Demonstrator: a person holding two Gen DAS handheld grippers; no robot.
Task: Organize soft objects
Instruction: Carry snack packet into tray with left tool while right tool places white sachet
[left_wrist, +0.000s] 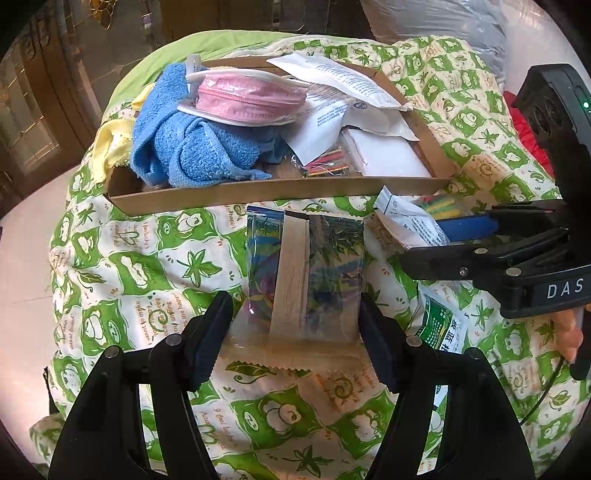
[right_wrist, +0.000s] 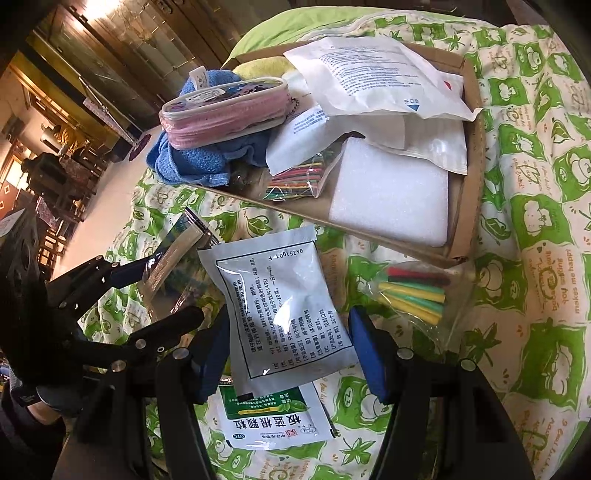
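We see left gripper (left_wrist: 295, 332) jaws about two-thirds open, pads pressing a clear snack packet (left_wrist: 304, 273) between them | right gripper (right_wrist: 290, 350) jaws half open, clamping a white sachet (right_wrist: 280, 314) | cardboard tray (left_wrist: 273, 192) beyond both jaws

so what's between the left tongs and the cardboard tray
A clear printed packet lies there on the green patterned quilt, reaching between the left tongs toward the cardboard tray; the left wrist view shows it.
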